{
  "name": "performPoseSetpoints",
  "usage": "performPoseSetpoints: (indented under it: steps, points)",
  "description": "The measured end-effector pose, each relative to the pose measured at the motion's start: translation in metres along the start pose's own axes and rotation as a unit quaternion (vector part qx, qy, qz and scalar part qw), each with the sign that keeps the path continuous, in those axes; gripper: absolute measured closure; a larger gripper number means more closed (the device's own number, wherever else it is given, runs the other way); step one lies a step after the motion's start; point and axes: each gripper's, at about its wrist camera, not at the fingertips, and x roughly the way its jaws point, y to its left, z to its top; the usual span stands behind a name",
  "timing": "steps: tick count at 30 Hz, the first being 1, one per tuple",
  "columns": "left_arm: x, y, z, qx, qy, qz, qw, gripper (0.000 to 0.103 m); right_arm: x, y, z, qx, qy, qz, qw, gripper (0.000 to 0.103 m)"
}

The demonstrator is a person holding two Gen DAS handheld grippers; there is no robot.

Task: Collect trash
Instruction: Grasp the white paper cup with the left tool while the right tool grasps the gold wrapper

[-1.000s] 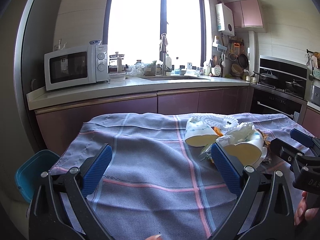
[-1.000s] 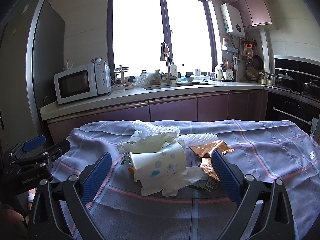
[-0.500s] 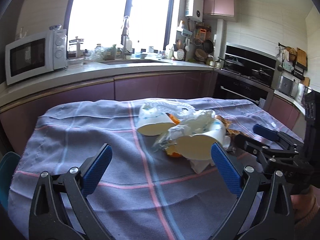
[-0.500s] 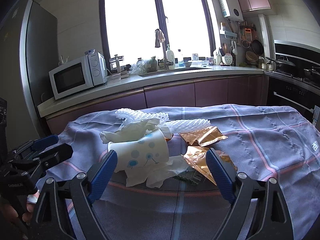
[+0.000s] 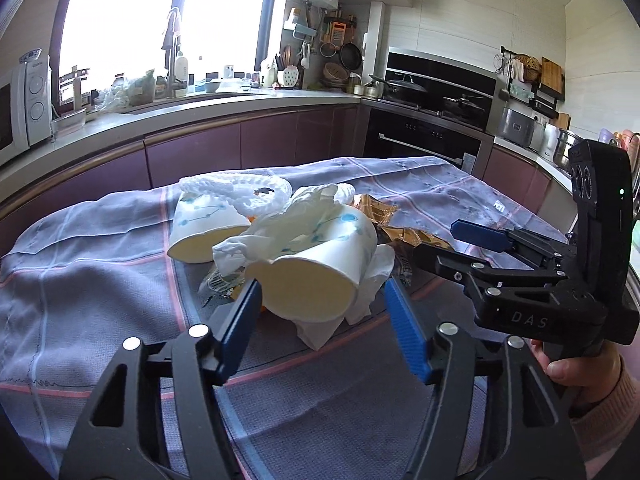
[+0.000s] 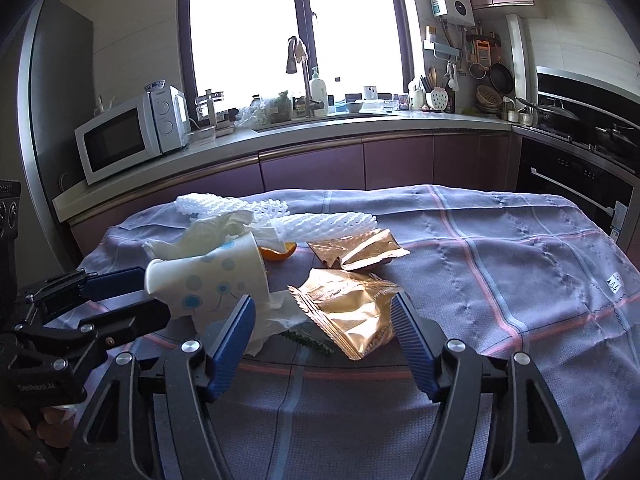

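A heap of trash lies on the checked tablecloth [image 5: 100,280]. In the left wrist view a dotted paper cup [image 5: 316,276] lies on its side with crumpled tissue [image 5: 288,224] on it. My left gripper [image 5: 322,312] is closing with this cup between its jaws, the pads still just off it. A second paper cup [image 5: 204,232] and white foam netting [image 5: 236,190] lie behind. In the right wrist view my right gripper [image 6: 324,320] is closing around a gold foil wrapper [image 6: 348,312], its pads not pressing. Another gold wrapper [image 6: 360,252] and an orange peel [image 6: 278,252] lie beyond.
The right gripper [image 5: 444,246], held by a hand, reaches in from the right close to the cup. The left gripper [image 6: 156,296] comes in from the left. Behind the table runs a kitchen counter with a microwave [image 6: 128,136], a sink tap [image 6: 298,60] and a stove [image 5: 432,96].
Both grippers have come closer to the trash heap and their jaws have narrowed. The left view swung right, bringing the near cup between its fingers; the gold wrapper now sits between the right fingers.
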Motion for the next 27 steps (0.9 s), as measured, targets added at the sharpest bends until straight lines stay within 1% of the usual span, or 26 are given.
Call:
performPoseSetpoints:
  steps: [1,2,3,4,5,6,7,9,12,14,18,19,20,21,23,25,27]
  points:
    - [0.003,0.002,0.001,-0.003,0.003,-0.005,1.0,0.051,0.003,-0.001,-0.001,-0.005,0.006,-0.006,1.0,0.044]
    - [0.006,0.002,0.002,-0.004,0.005,-0.01,0.9999,0.06,0.005,-0.002,-0.002,-0.007,0.009,-0.01,1.0,0.051]
    - [0.008,0.003,0.002,-0.004,0.006,-0.011,0.9999,0.066,0.006,-0.005,-0.002,-0.006,0.012,-0.007,1.0,0.06]
    - [0.008,0.004,0.003,-0.005,0.006,-0.014,0.9999,0.069,0.006,-0.007,-0.002,-0.004,0.013,0.0,1.0,0.065]
    - [0.008,0.005,0.003,-0.007,0.004,-0.018,0.9998,0.078,0.005,-0.008,-0.002,-0.004,0.011,0.005,1.0,0.072]
    - [0.005,0.008,0.003,-0.009,0.003,-0.021,0.9997,0.085,0.004,-0.007,-0.001,-0.007,0.009,0.006,1.0,0.076]
    - [0.003,0.01,0.003,-0.01,0.001,-0.025,0.9996,0.088,0.002,-0.006,-0.001,-0.013,0.007,0.006,1.0,0.078]
    - [-0.004,0.013,0.002,-0.015,-0.001,-0.032,0.9994,0.094,-0.002,-0.004,0.002,-0.02,0.002,0.011,1.0,0.092]
    - [-0.021,0.016,0.0,-0.018,-0.013,-0.041,0.9989,0.096,-0.01,-0.001,0.007,-0.024,-0.005,0.013,1.0,0.099]
    - [-0.034,0.018,0.0,-0.015,-0.023,-0.046,0.9986,0.099,-0.017,0.0,0.009,-0.024,-0.01,0.016,1.0,0.1]
    - [-0.062,0.023,-0.003,-0.015,-0.039,-0.05,0.9979,0.099,-0.031,0.005,0.015,-0.029,-0.02,0.018,0.999,0.1]
    - [-0.069,0.026,-0.004,-0.016,-0.041,-0.051,0.9977,0.099,-0.032,0.006,0.015,-0.034,-0.02,0.013,0.999,0.1]
    - [-0.075,0.028,-0.005,-0.018,-0.043,-0.05,0.9977,0.099,-0.032,0.007,0.014,-0.041,-0.016,0.004,0.999,0.097]
    - [-0.081,0.03,-0.006,-0.02,-0.045,-0.048,0.9976,0.099,-0.029,0.008,0.013,-0.045,-0.006,-0.005,0.999,0.073]
    - [-0.092,0.035,-0.009,-0.025,-0.048,-0.047,0.9974,0.099,-0.023,0.009,0.006,-0.054,0.012,-0.029,0.998,0.04]
    - [-0.102,0.038,-0.013,-0.027,-0.051,-0.044,0.9974,0.099,-0.015,0.008,-0.004,-0.057,0.035,-0.053,0.996,0.04]
    - [-0.11,0.042,-0.017,-0.03,-0.053,-0.038,0.9974,0.099,-0.009,0.001,-0.011,-0.037,0.05,-0.051,0.997,0.039]
